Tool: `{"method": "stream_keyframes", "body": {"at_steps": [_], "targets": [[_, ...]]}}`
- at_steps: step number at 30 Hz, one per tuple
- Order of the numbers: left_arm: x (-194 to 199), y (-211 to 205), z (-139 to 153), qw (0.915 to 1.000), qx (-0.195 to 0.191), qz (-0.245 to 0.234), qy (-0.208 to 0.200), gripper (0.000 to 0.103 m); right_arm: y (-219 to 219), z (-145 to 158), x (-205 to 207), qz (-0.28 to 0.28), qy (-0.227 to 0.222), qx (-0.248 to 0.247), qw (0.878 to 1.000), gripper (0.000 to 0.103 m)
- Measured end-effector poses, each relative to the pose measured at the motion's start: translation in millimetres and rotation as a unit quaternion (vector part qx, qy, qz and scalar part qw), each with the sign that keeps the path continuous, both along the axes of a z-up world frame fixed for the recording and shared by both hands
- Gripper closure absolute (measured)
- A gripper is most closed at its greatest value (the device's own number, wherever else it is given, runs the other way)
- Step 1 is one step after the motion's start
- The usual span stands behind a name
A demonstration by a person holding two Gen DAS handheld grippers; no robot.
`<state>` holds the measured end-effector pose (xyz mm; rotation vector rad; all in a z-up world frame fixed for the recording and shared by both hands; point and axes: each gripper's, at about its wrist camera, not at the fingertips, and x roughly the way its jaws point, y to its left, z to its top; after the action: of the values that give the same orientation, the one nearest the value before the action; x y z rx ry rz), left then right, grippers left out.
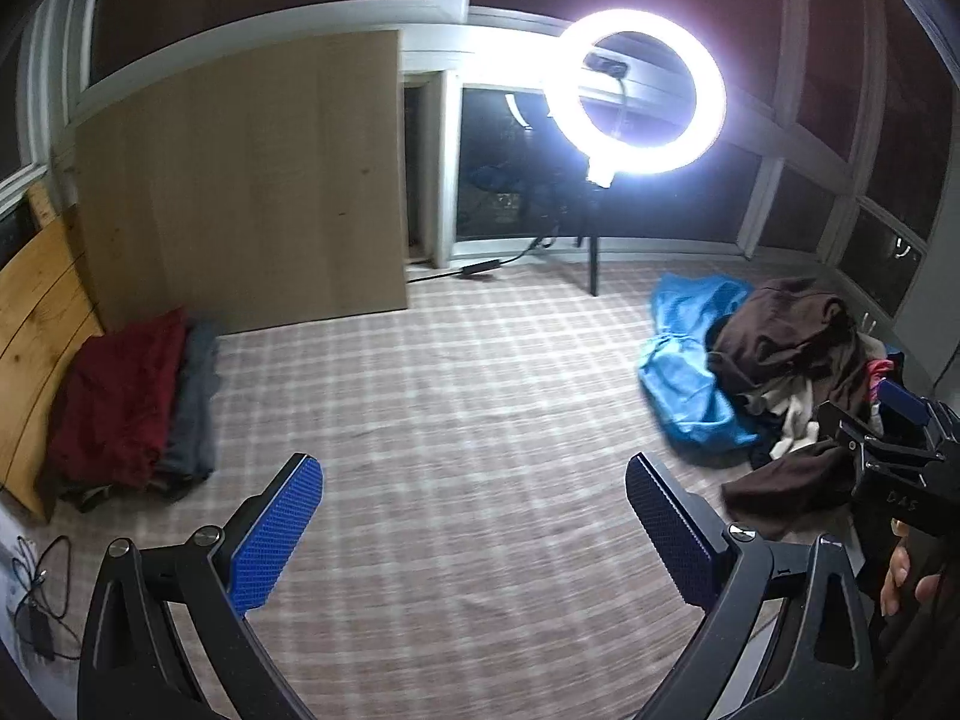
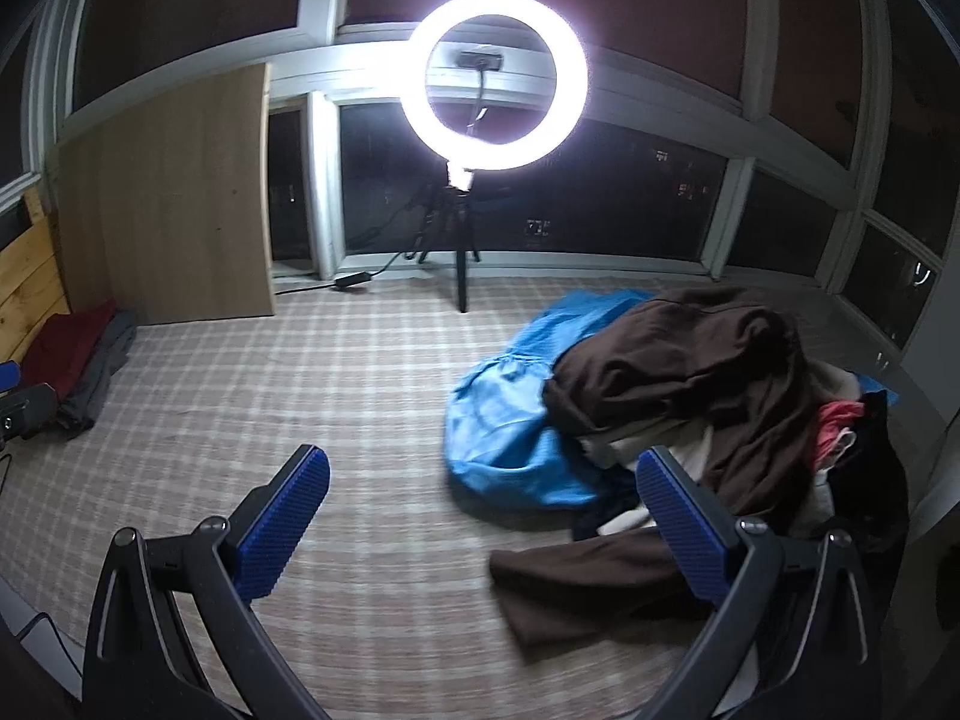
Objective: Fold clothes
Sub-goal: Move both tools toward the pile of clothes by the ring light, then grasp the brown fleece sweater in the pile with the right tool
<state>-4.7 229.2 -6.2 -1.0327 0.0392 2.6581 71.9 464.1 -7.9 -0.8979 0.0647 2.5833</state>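
A: Progress?

B: Partly done, by the look of it. A flat stack sits far ahead-left of the left gripper (image 1: 474, 531): a dark red folded garment (image 1: 117, 402) on top, a grey folded garment (image 1: 195, 396) beside or under it, against the light wooden board (image 1: 246, 180). I'd call those finished.

A: What's left?

B: The jumbled heap of unfolded clothes (image 2: 708, 414), ahead-right of the right gripper (image 2: 483, 525). There's a bright blue crumpled garment (image 2: 510, 420) and a dark brown garment (image 2: 678, 354) draped over it, plus cream, pink and black bits underneath. A brown sleeve or leg (image 2: 576, 576) trails out onto the checked woven mat (image 2: 372, 396), just beside the right finger.

A: Grippers?

B: Both are spread wide, blue pads apart, nothing between them and neither touching cloth. The mat between pile and stack is bare.

A: Next?

B: Probably pull the brown piece, since it's nearest. It's tangled with the others, so it may drag them along.

A: The lamp?

B: The glowing white ring light on a tripod (image 2: 495, 81) stands straight ahead by the windows.
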Motion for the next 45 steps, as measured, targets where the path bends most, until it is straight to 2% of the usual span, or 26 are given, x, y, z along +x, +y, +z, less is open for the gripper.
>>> {"method": "stream_keyframes", "body": {"at_steps": [10, 19, 28, 39, 45], "targets": [[-2, 61, 4, 0.9998, -0.004, -0.015, 0.007, 0.001, 46, 5, 14, -0.019, 0.013, 0.004, 1.000, 0.000], [-5, 104, 8, 0.9984, -0.013, -0.052, 0.018, 0.001, 85, 7, 21, -0.036, 0.023, 0.004, 0.999, 0.000], [-21, 154, 13, 0.9967, -0.014, -0.075, 0.029, 0.001, 126, 8, 21, -0.062, 0.023, 0.013, 0.998, 0.000], [-41, 220, 6, 0.9940, -0.007, -0.109, 0.008, 0.001, 186, 11, 20, -0.092, 0.024, 0.029, 0.995, 0.000], [-53, 246, 4, 0.9922, -0.015, -0.124, -0.001, 0.001, 223, 4, 16, -0.110, 0.021, 0.030, 0.993, 0.000]]}}
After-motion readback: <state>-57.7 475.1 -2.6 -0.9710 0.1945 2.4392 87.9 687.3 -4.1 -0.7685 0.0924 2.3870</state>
